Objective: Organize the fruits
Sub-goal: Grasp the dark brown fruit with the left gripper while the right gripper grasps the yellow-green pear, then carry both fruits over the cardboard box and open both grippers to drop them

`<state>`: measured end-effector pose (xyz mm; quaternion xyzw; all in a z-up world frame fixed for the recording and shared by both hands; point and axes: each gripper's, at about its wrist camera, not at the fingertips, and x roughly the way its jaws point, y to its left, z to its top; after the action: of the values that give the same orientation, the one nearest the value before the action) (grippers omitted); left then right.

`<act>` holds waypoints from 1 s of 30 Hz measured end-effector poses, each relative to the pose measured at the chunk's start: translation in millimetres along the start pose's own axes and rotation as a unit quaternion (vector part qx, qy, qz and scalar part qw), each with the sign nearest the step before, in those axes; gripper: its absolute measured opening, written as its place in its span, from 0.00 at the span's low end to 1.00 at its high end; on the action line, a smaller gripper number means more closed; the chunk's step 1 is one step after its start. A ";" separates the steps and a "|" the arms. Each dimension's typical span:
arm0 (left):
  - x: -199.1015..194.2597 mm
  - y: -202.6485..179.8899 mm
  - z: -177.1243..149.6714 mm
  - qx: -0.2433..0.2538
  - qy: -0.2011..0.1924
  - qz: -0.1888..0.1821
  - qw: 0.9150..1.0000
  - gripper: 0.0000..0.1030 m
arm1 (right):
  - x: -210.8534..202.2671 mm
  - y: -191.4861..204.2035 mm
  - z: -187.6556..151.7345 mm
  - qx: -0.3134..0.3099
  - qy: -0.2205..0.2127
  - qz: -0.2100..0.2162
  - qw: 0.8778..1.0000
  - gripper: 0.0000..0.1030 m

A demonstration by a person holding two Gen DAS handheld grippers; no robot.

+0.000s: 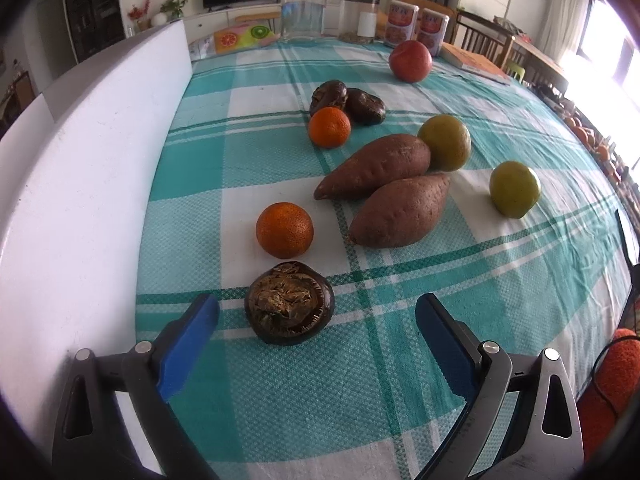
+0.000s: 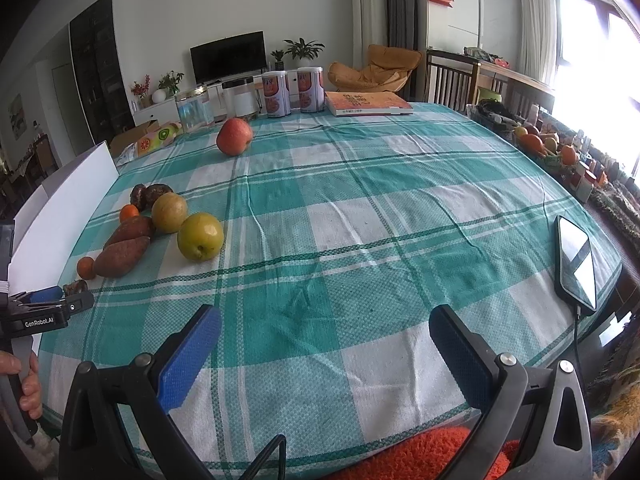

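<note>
Fruits lie grouped on your checked tablecloth (image 2: 360, 200) beside the white board (image 1: 80, 160): two sweet potatoes (image 1: 376, 168) touching, two green apples (image 1: 515, 194), a red apple (image 1: 410, 61) farther back, two oranges (image 1: 284, 230), then dark shrivelled fruit (image 1: 289, 308). Your left claw (image 1: 316, 320) is spread wide around that nearest dark fruit, not touching; your right claw (image 2: 326, 332) is spread over bare cloth

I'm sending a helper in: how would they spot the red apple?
Find the checked teal tablecloth. Go to its far end, before the two printed tins. The red apple sits alone there, apart from the produce cluster, and is the only red fruit.
</note>
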<state>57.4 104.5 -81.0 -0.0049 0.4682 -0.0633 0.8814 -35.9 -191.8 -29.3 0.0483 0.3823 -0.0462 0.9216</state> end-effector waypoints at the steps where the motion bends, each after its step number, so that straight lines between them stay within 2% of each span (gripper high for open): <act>1: 0.0 0.5 -0.5 0.002 -0.002 0.005 1.000 0.56 | 1.2 -3.3 1.3 0.006 0.004 0.003 1.000 1.00; 2: 1.9 1.5 -1.3 0.005 0.004 0.004 1.000 0.45 | 1.7 -4.5 1.1 0.011 0.007 0.007 1.000 1.00; 6: 0.0 11.1 -6.0 -0.010 0.002 -0.015 1.000 0.45 | 13.4 -5.0 7.0 0.014 0.038 0.027 0.999 1.00; 9: -9.2 15.9 -12.8 -0.020 -0.006 -0.036 0.999 0.45 | 26.8 2.4 16.7 0.021 0.064 0.090 0.994 1.00; 12: -19.0 17.1 -19.4 -0.023 -0.010 -0.049 0.998 0.45 | 49.4 20.4 32.9 0.036 0.091 0.159 0.982 1.00; 15: -27.0 14.7 -24.0 -0.022 -0.010 -0.060 0.998 0.45 | 83.7 53.2 50.7 0.018 0.129 0.188 0.973 0.99; 16: -29.9 13.6 -25.2 -0.021 -0.011 -0.063 0.998 0.45 | 93.8 64.3 56.2 0.010 0.138 0.191 0.972 0.93; 17: -32.6 12.8 -25.6 -0.022 -0.012 -0.066 0.998 0.45 | 102.7 74.3 61.1 0.003 0.144 0.191 0.971 0.79; 21: -46.0 8.3 -25.1 -0.018 -0.023 -0.075 0.997 0.45 | 131.3 103.1 70.3 -0.019 0.165 0.174 0.971 0.70; 22: -48.8 7.7 -24.0 -0.017 -0.027 -0.075 0.997 0.45 | 138.6 105.2 70.9 -0.023 0.171 0.161 0.972 0.57; 23: -52.1 7.2 -22.5 -0.016 -0.030 -0.078 0.996 0.45 | 141.8 105.3 71.1 -0.021 0.170 0.161 0.972 0.49; 26: -63.6 8.3 -18.7 -0.020 -0.038 -0.088 0.995 0.45 | 135.9 94.5 69.1 -0.002 0.169 0.168 0.971 0.49; 30: -96.2 19.0 -11.4 -0.048 -0.048 -0.120 0.991 0.44 | 103.5 92.8 68.2 0.015 0.155 0.214 0.964 0.49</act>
<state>-3.2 135.0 -9.3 -0.1063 0.4240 -0.1453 0.8876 96.0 -113.3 -49.7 0.1491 0.5005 0.1546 0.8386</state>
